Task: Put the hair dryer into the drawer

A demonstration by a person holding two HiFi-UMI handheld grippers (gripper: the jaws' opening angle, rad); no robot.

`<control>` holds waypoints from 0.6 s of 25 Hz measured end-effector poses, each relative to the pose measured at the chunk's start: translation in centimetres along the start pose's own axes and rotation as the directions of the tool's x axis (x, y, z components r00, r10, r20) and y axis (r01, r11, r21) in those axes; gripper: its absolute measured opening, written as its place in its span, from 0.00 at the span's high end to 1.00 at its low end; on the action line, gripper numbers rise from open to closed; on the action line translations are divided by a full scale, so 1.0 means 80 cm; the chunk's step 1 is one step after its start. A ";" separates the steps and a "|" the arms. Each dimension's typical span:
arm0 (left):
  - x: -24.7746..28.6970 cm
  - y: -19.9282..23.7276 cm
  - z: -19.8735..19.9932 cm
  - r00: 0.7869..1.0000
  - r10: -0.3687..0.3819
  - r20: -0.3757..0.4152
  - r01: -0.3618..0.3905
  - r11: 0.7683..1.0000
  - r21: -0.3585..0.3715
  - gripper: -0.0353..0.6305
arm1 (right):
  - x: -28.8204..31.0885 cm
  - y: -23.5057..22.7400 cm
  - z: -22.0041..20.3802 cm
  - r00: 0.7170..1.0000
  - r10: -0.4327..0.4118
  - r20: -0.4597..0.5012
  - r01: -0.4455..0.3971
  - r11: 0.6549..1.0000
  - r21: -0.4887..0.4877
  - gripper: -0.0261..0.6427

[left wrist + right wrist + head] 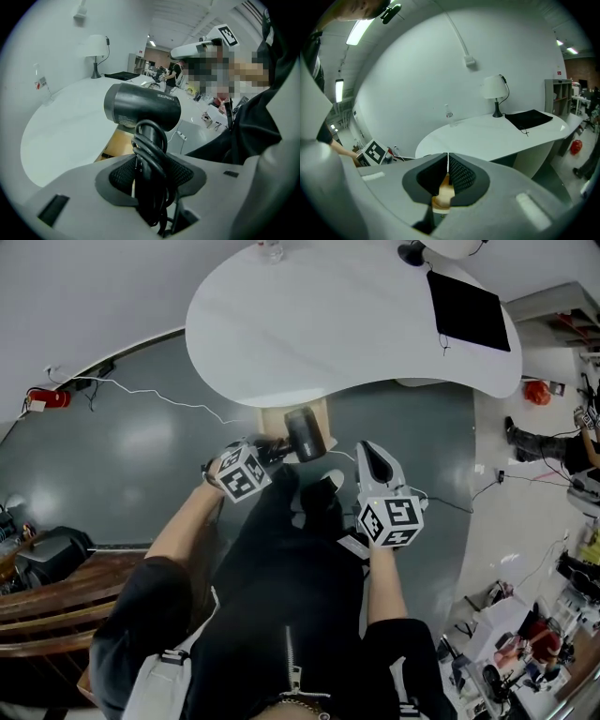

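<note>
The white desk (281,324) fills the head view's upper middle. Below its edge, at centre, the black hair dryer (305,434) hangs in air, its cord-wrapped handle pinched by the left gripper (274,450). Right of it, the right gripper (367,454) is pressed together, empty.

You have bright, even indoor light. A ceiling strip light (360,31) glows in your right gripper view, and soft glare sheens the floor (141,442). The hair dryer (140,107) looks sharp. Both gripper views bend and darken at their corners.
</note>
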State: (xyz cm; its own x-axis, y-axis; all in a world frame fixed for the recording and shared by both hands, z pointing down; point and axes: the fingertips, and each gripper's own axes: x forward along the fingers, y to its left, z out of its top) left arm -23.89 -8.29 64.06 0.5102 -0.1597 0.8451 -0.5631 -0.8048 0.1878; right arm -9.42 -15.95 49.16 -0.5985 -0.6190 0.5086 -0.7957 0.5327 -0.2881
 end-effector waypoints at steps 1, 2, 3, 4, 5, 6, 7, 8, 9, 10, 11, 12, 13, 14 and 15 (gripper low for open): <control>0.004 0.001 -0.002 1.000 -0.001 -0.010 0.002 1.000 0.015 0.65 | -0.001 -0.002 -0.003 1.000 -0.007 -0.003 0.007 1.000 0.003 0.95; 0.009 0.002 -0.004 1.000 -0.001 -0.022 0.002 1.000 0.031 0.65 | -0.003 -0.003 -0.005 1.000 -0.013 -0.007 0.013 1.000 0.006 0.95; 0.013 0.002 -0.005 0.999 0.000 -0.032 0.001 0.999 0.045 0.65 | -0.004 -0.005 -0.008 1.000 -0.018 -0.012 0.018 1.000 0.009 0.95; 0.017 0.003 -0.006 0.999 0.000 -0.042 0.002 0.998 0.057 0.65 | -0.005 -0.007 -0.011 1.000 -0.022 -0.018 0.022 1.000 0.011 0.95; 0.021 0.004 -0.007 0.999 -0.001 -0.050 0.005 0.998 0.067 0.65 | -0.005 -0.009 -0.013 0.999 -0.027 -0.023 0.027 1.000 0.014 0.95; 0.025 0.005 -0.008 0.998 -0.005 -0.057 0.009 0.997 0.075 0.65 | -0.005 -0.011 -0.015 0.999 -0.032 -0.027 0.032 0.999 0.018 0.95; 0.028 0.005 -0.010 0.998 -0.009 -0.064 0.015 0.996 0.083 0.65 | -0.006 -0.012 -0.018 0.999 -0.037 -0.029 0.038 0.999 0.024 0.95; 0.031 0.005 -0.012 0.997 -0.014 -0.072 0.020 0.996 0.090 0.65 | -0.006 -0.013 -0.020 0.999 -0.041 -0.031 0.042 0.999 0.031 0.95; 0.035 0.006 -0.013 0.997 -0.016 -0.081 0.024 0.995 0.097 0.65 | -0.006 -0.014 -0.023 0.998 -0.045 -0.033 0.046 0.998 0.038 0.95; 0.039 0.007 -0.014 0.996 -0.017 -0.091 0.027 0.994 0.102 0.65 | -0.007 -0.016 -0.025 0.998 -0.048 -0.036 0.050 0.998 0.042 0.95; 0.044 0.008 -0.015 0.995 -0.018 -0.100 0.028 0.994 0.106 0.65 | -0.007 -0.018 -0.026 0.998 -0.051 -0.040 0.053 0.998 0.044 0.95; 0.049 0.009 -0.015 0.994 -0.018 -0.109 0.030 0.994 0.109 0.65 | -0.007 -0.020 -0.028 0.998 -0.054 -0.043 0.056 0.997 0.044 0.95; 0.053 0.010 -0.015 0.993 -0.018 -0.115 0.031 0.993 0.114 0.65 | -0.008 -0.022 -0.029 0.997 -0.057 -0.046 0.059 0.997 0.043 0.95; 0.058 0.012 -0.015 0.993 -0.017 -0.121 0.031 0.992 0.119 0.65 | -0.008 -0.024 -0.031 0.997 -0.059 -0.048 0.061 0.997 0.044 0.95; 0.063 0.014 -0.016 0.992 -0.015 -0.126 0.031 0.992 0.125 0.65 | -0.008 -0.025 -0.032 0.997 -0.061 -0.050 0.063 0.997 0.045 0.95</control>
State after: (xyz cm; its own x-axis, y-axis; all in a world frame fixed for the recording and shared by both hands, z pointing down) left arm -22.75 -9.24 69.12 0.4328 -0.0745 0.8984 -0.4612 -0.8746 0.1497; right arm -7.22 -15.12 51.47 -0.5437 -0.6207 0.5649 -0.8352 0.4662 -0.2916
